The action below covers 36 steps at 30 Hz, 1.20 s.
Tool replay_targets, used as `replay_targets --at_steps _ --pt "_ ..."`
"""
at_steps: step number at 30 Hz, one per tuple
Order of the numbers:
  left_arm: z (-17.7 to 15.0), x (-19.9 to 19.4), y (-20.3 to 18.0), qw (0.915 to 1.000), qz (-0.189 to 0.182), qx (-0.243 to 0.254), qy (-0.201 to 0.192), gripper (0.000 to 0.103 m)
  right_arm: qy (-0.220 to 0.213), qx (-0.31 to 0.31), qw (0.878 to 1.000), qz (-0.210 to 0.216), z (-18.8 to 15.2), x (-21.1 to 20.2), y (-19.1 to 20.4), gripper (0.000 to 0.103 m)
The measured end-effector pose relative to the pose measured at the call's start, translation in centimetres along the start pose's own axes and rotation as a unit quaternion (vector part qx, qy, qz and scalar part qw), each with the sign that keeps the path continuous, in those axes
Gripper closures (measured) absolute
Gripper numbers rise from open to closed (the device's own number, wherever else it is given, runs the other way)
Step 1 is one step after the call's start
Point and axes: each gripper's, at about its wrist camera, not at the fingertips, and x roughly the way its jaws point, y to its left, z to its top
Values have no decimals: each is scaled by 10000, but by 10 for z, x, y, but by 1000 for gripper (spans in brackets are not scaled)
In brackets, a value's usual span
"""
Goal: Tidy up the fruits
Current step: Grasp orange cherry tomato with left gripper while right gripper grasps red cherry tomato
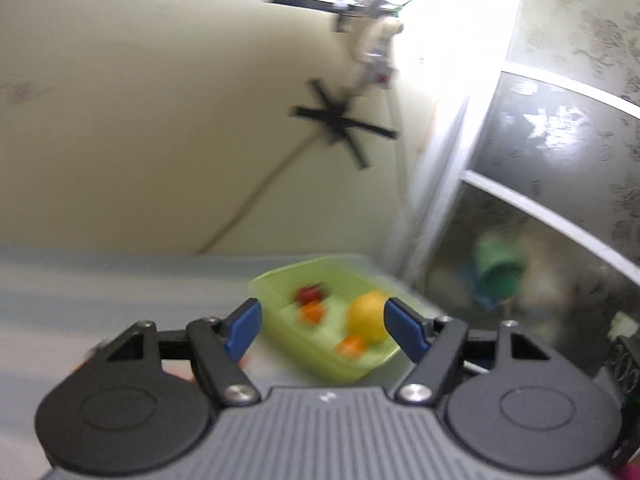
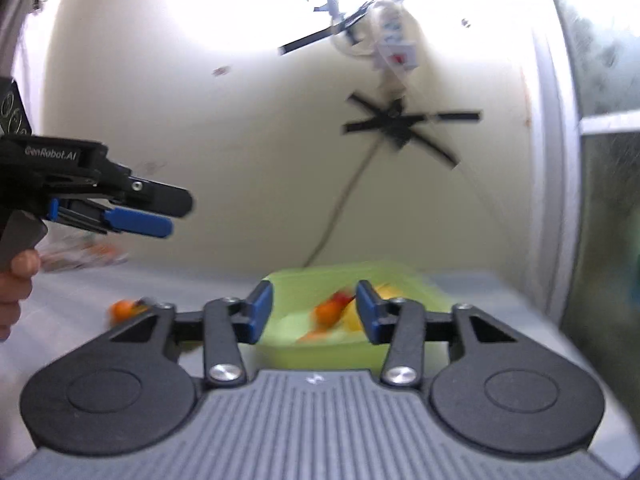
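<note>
A light green tray (image 1: 272, 286) sits on the pale table. It holds a yellow fruit (image 1: 366, 316), a red fruit (image 1: 309, 293) and two small orange fruits (image 1: 313, 313). My left gripper (image 1: 324, 330) is open and empty, raised in front of the tray. In the right wrist view the tray (image 2: 288, 280) holds an orange fruit (image 2: 327, 313), a red one and a yellow one, all blurred. My right gripper (image 2: 314, 314) is open and empty before the tray. Another orange fruit (image 2: 123, 309) lies on the table to the left. The left gripper (image 2: 140, 216) also shows there, held high at the left.
A cream wall with taped black strips (image 2: 404, 124) and a cable stands behind the table. A white-framed glass door (image 1: 520, 200) is at the right. A clear plastic wrapper (image 2: 80, 254) lies at the table's far left.
</note>
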Motion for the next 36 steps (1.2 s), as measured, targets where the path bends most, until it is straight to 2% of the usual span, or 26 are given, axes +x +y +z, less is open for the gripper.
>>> replay_targets --at_steps 1,4,6,9,12,16,20,23,27,28,34,36 --pt "-9 -11 10 9999 121 -104 18 34 121 43 9999 91 -5 -1 8 71" --pt "-38 -33 34 9974 586 -367 181 35 454 196 9980 386 -16 0 30 84" --pt "-57 -42 50 9945 779 -581 386 36 626 198 9962 575 -22 1 47 84" --pt "-82 -48 61 9918 792 -761 652 37 806 98 9936 785 -30 3 74 84" --pt "-96 -49 52 9932 897 -392 633 39 1026 -84 9905 913 -33 15 97 84" --pt "-98 -58 51 9965 597 -341 471 39 1117 -342 9891 902 -28 31 114 84" --pt "-97 -70 69 9961 393 -781 133 39 1199 -468 9884 807 -16 60 121 83" --pt "-98 -79 82 9936 383 -1057 -74 39 1335 -624 9868 667 -12 83 129 83" --pt "-99 -86 103 9860 181 -1638 -238 39 1652 -462 9829 666 -10 108 130 82" --pt "-100 -86 107 9841 127 -1751 -261 39 1692 -406 9828 625 -10 112 130 76" --pt "-100 -82 117 9783 -49 -2050 -286 39 1626 -592 9839 441 -12 110 140 76" --pt "-100 -82 116 9786 -74 -2033 -294 39 1622 -620 9833 551 -13 99 147 76"
